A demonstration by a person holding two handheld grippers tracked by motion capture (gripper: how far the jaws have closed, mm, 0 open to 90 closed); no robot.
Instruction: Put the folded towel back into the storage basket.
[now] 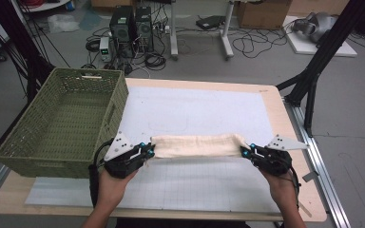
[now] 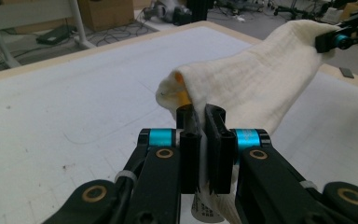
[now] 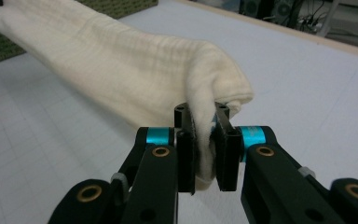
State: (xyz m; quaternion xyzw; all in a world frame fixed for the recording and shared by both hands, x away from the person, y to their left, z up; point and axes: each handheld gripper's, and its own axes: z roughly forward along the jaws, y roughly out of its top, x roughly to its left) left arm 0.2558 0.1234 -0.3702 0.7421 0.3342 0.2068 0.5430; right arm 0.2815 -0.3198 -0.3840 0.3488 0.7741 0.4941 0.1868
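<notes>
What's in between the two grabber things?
A cream cloth, pulled out between the left gripper and the right gripper. Each clamps one end. The high view shows it best.

cloth (image 2: 256, 84): orange patch unclear | label (image 2: 204, 212): cut off, unreadable

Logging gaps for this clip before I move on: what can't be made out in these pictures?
- Cream cloth: the pinched ends are hidden between the jaws of the left tongs and right tongs in both gripper views.
- Orange patch inside the cloth fold, left gripper view: mostly covered, unidentifiable.
- Green basket, high view: the near wall hides part of its floor.
</notes>
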